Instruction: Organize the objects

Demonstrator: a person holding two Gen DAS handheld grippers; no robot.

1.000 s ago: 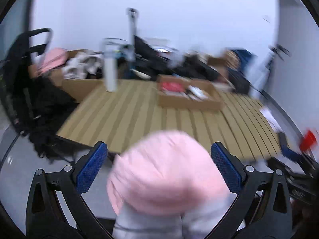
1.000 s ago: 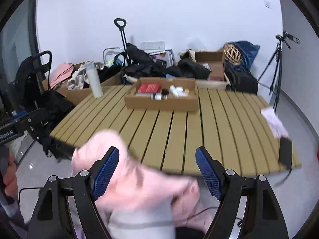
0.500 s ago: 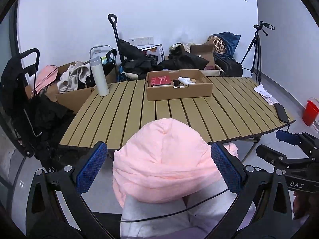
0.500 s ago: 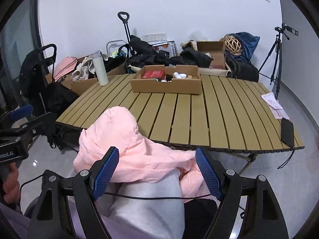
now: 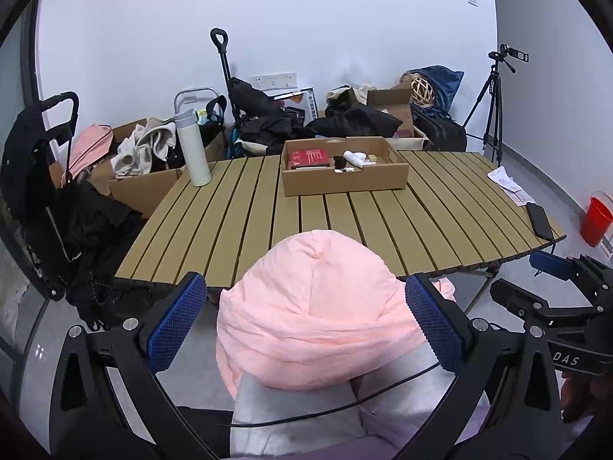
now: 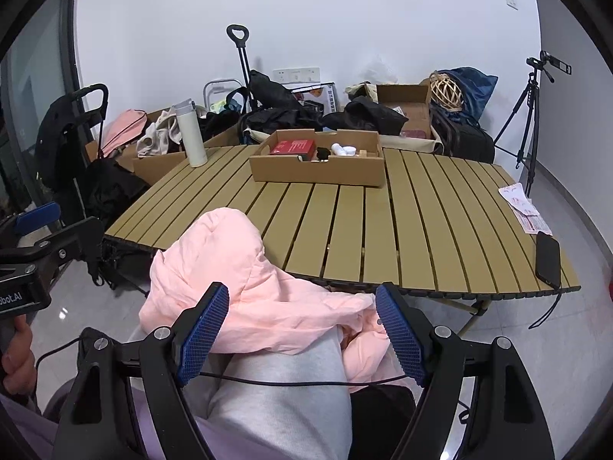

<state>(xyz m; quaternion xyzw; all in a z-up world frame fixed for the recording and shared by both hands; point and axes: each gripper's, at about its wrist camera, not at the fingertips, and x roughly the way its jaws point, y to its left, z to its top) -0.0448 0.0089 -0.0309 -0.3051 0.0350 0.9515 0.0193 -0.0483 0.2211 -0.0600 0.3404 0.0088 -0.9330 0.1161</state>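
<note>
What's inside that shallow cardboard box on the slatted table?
In the shallow cardboard box: a red packet, a small black item, a white tube and a small tan piece. The near wall hides anything lying low behind it.

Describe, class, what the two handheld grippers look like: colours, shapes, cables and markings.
Both are black skeletal frames with silver bolts and blue mesh-textured pads on two splayed fingers. The right gripper matches the left gripper. White lettering marks each body, only partly readable. A thin black cable runs below.

Pink garment [image 5: 318, 306] blocks the near table [image 5: 237, 230] edge; slats beyond lie bare.
</note>
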